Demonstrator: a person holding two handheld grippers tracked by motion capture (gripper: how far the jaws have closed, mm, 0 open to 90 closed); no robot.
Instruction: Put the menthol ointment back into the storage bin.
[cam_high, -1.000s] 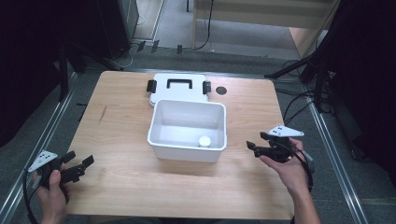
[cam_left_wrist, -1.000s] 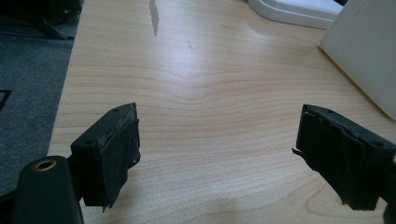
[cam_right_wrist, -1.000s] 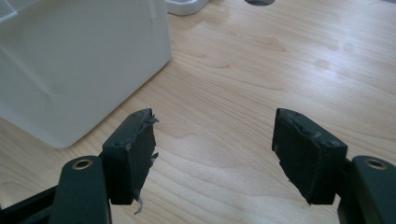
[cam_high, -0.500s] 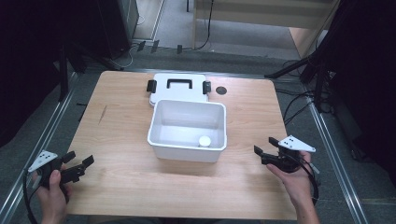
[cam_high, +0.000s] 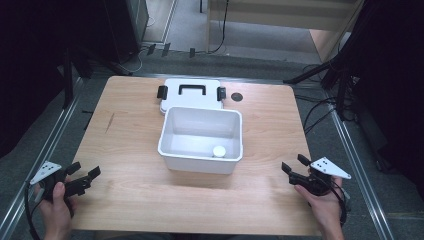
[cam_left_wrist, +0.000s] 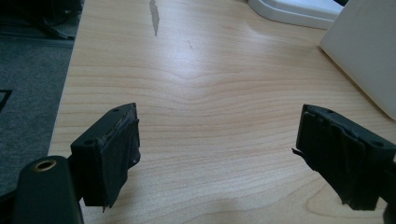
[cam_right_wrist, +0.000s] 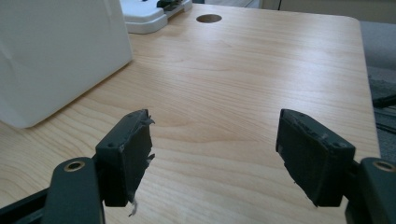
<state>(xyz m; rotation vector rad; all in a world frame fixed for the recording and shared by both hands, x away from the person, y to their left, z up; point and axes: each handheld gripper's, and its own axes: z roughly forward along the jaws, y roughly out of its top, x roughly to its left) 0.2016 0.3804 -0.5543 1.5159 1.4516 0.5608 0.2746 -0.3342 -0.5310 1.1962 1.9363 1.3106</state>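
white bin (cam_high: 172, 150) sits mid-table btwn both hands, small white cap (cam_high: 219, 151) inside at its near-right corner, so right gripper (cam_high: 294, 169) is nearer vs left gripper (cam_high: 85, 176); both spread wide, empty.

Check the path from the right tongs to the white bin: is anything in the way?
Nothing visible. Bare table lies between the open right tongs and the white bin; the lid sits behind the bin.
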